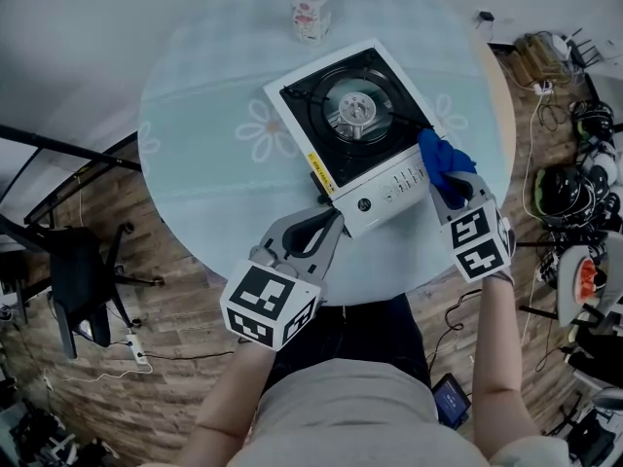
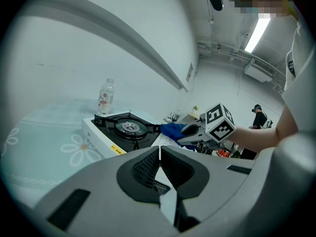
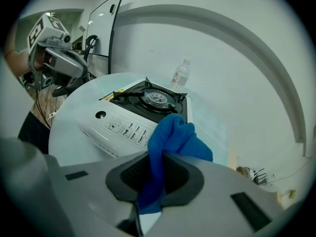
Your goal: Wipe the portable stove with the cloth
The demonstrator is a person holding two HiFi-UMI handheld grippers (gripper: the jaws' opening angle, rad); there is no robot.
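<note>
Right gripper view has the right tool point(image 3: 154, 174) clamped narrow on a fold of the blue cloth point(image 3: 174, 135), with the bunched rest bulging past its tips. Soft, light and limp, the cloth should mould to surfaces, and this mid-fold hold looks adequate. The portable stove point(image 1: 387, 191) sits diagonally near the middle of the counter point(image 1: 195, 163), control panel toward the near edge, cloth at its right side. Rigid but probably light, it may slide under pressure. The left tool point(image 2: 159, 168), jaws pressed together on nothing, sits just beside the stove's near corner.

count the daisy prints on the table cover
3: one daisy just left of the stove, one at the table's left edge, one right of the stove. The stove may hide more.
</note>
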